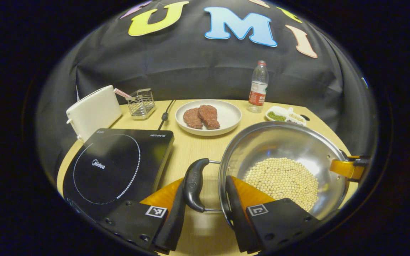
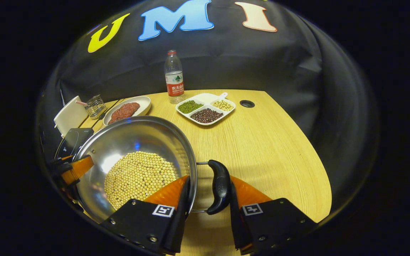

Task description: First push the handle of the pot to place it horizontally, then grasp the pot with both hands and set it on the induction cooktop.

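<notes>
A steel pot (image 1: 290,142) holding pale beans (image 1: 283,179) sits on the wooden table, right of the black induction cooktop (image 1: 119,167). My left gripper (image 1: 206,180) is shut across the pot's black left handle (image 1: 195,185) and rim, one finger outside the handle and one inside the pot. My right gripper (image 2: 210,178) clamps the black right handle (image 2: 221,186) and rim the same way. In the right gripper view the pot (image 2: 137,135) hides most of the cooktop (image 2: 72,139). Each view also shows the other gripper (image 1: 349,168) (image 2: 73,168) at the far rim.
Behind the pot stand a white plate (image 1: 226,110) with two meat patties, a water bottle (image 2: 174,76) and a divided dish (image 2: 206,108) of beans. A white box (image 1: 93,112), a wire basket (image 1: 141,103) and a cable (image 1: 166,113) lie behind the cooktop. Bare table (image 2: 272,142) spreads to the right.
</notes>
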{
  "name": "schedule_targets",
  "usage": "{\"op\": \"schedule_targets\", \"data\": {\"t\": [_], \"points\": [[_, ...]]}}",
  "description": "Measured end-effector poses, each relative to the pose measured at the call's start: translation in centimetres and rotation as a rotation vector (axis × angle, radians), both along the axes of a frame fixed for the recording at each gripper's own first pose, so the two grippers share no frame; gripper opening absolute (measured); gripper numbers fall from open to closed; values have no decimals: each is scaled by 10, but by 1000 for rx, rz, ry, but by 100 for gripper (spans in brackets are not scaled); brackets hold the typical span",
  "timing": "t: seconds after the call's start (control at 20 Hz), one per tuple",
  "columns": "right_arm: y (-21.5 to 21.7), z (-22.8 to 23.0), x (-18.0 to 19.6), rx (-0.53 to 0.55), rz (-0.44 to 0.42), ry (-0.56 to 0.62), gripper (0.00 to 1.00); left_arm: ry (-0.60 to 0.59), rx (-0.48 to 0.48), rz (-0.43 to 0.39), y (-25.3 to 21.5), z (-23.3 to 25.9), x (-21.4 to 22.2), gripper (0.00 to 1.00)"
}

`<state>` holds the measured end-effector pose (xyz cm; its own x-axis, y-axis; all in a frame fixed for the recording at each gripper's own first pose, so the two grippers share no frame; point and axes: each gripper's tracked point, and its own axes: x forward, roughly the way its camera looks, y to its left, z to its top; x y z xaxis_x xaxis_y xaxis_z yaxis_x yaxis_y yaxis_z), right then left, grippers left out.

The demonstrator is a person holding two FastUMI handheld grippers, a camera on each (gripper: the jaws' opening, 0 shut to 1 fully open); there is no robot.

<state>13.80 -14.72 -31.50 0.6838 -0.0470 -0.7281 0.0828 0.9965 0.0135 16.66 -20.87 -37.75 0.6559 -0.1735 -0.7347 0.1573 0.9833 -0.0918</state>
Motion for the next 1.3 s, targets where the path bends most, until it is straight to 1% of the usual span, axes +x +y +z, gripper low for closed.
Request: {"op": "schedule_targets", "data": {"t": [0.05, 0.1, 0.15, 0.2, 0.25, 0.3, 0.35, 0.4, 0.5, 0.55, 0.6, 0.65, 0.7, 0.9, 0.95, 1.0, 1.05, 1.1, 1.3], "points": [[-1, 1, -2, -7, 1, 0, 55, 4, -3, 4, -2, 0, -1, 68], [-4, 4, -3, -15, 1, -4, 55, 12, -6, 8, -4, 0, -4, 63], [-5, 6, -5, -19, 2, -7, 55, 13, -9, 11, -6, 2, -5, 63], [-5, 9, -6, -19, 1, -9, 55, 5, -12, 14, -7, 7, -6, 68], [-5, 14, -8, -16, -4, -14, 55, 0, -13, 13, -7, 11, -6, 68], [-4, 18, -10, -16, -7, -16, 55, -10, -13, 11, -6, 17, -6, 63], [-3, 23, -11, -16, -10, -21, 55, -18, -15, 8, -4, 23, -5, 63], [0, 29, -12, -16, -13, -26, 55, -26, -20, 7, -1, 28, -4, 71], [8, 40, -15, -20, -19, -30, 55, -30, -36, 9, 8, 36, -3, 67], [14, 42, -15, -25, -22, -32, 55, -35, -45, 12, 13, 39, -2, 63], [21, 46, -16, -30, -26, -34, 54, -42, -51, 14, 20, 42, 0, 63], [28, 50, -19, -32, -32, -31, 55, -47, -53, 13, 26, 45, 2, 68], [36, 55, -20, -30, -39, -33, 54, -52, -52, 9, 35, 48, 3, 63], [71, 64, -21, -20, -62, -44, 55, -73, -57, -6, 70, 59, 14, 63], [81, 66, -21, -18, -66, -48, 55, -78, -59, -10, 79, 61, 17, 67], [89, 69, -21, -15, -70, -51, 55, -84, -60, -12, 88, 65, 20, 68], [99, 71, -21, -11, -73, -53, 55, -90, -58, -14, 97, 68, 23, 67], [107, 72, -20, -7, -76, -54, 55, -95, -56, -17, 106, 70, 25, 63], [144, 79, -17, -1, -76, -66, 54, -110, -53, -9, 142, 74, 34, 63]]}}
